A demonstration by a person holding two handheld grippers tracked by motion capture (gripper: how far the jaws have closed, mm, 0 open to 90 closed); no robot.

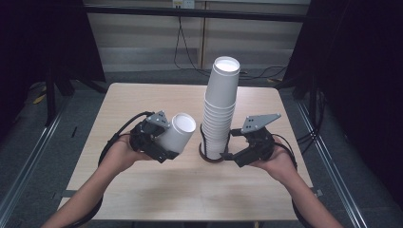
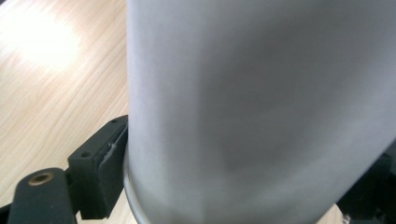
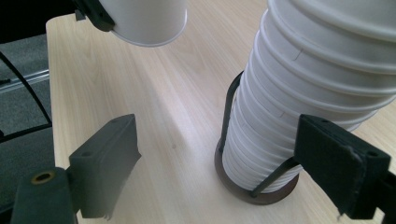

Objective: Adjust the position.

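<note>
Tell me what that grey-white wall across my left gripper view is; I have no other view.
Observer: It is a single white paper cup, tilted, clamped in the left claw above the table.
Operator: Are there other cups?
Observer: Yes, a tall stack of cups stands in a dark wire holder near the table's middle, to the right of the held cup.
Operator: Where is the other claw?
Observer: The right claw sits beside the holder's base, jaws open, gripping nothing; the stack is not between its pads.
</note>
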